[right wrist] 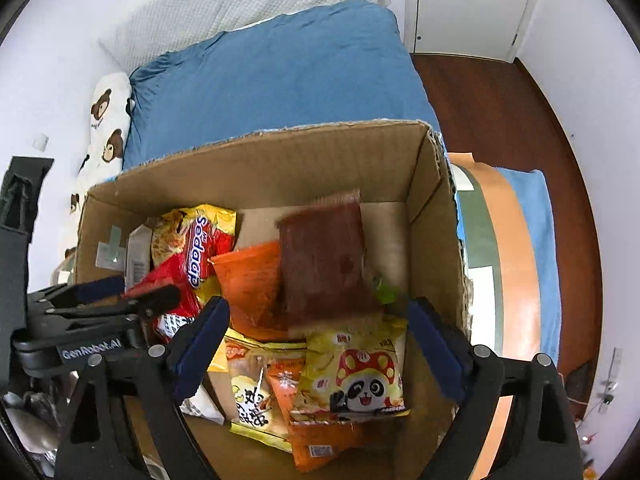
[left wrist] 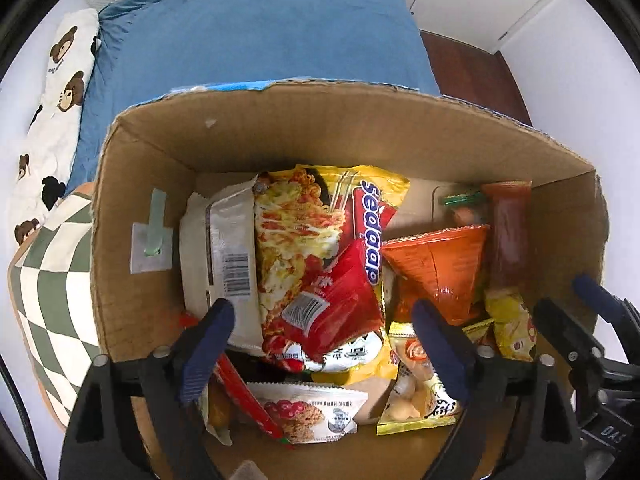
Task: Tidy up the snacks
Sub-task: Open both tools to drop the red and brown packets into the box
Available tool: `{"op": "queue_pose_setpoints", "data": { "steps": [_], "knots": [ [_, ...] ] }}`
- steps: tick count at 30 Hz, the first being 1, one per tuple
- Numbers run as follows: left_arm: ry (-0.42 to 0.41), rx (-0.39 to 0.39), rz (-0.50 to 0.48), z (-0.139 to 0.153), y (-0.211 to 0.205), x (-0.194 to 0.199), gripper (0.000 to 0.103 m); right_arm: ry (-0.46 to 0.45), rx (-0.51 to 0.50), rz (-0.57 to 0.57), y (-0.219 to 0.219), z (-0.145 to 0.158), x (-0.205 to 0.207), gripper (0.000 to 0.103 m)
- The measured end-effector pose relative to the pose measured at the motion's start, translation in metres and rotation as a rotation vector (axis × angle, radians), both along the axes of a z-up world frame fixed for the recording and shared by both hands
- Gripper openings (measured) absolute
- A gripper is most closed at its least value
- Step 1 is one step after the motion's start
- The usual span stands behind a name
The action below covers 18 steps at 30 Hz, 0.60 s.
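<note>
A cardboard box (left wrist: 168,152) (right wrist: 280,160) holds several snack packets. A yellow and red Sedaap noodle pack (left wrist: 316,240) (right wrist: 192,248) lies in the middle, beside a white packet (left wrist: 220,248). An orange packet (left wrist: 440,264) (right wrist: 252,280) and a dark red packet (left wrist: 508,228) (right wrist: 324,256), blurred, lie to its right. A yellow panda packet (right wrist: 356,372) lies near the front. My left gripper (left wrist: 320,340) is open and empty above the noodle pack. My right gripper (right wrist: 316,344) is open and empty above the panda packet; it also shows in the left wrist view (left wrist: 576,320).
The box sits on a bed with a blue cover (left wrist: 260,28) (right wrist: 272,76). A bear-print pillow (left wrist: 52,92) and a green checked cushion (left wrist: 48,280) lie at the left. Dark wood floor (right wrist: 500,120) and white doors (right wrist: 472,0) are at the right.
</note>
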State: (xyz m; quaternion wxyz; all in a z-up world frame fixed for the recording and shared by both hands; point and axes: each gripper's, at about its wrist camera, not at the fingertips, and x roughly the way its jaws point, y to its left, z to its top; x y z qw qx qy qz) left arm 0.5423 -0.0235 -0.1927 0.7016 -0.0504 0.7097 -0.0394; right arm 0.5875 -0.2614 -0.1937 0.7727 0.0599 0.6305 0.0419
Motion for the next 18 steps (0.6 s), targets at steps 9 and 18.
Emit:
{"op": "queue_pose_setpoints", "data": {
  "steps": [9, 18],
  "knots": [
    [-0.081, 0.058, -0.012, 0.024, 0.003, -0.028, 0.096, -0.027, -0.071, 0.03, 0.004, 0.009, -0.019, 0.098],
    [-0.217, 0.068, 0.01, 0.065, 0.0, -0.068, 0.096, -0.097, -0.07, 0.026, -0.004, 0.04, -0.053, 0.098]
  ]
}}
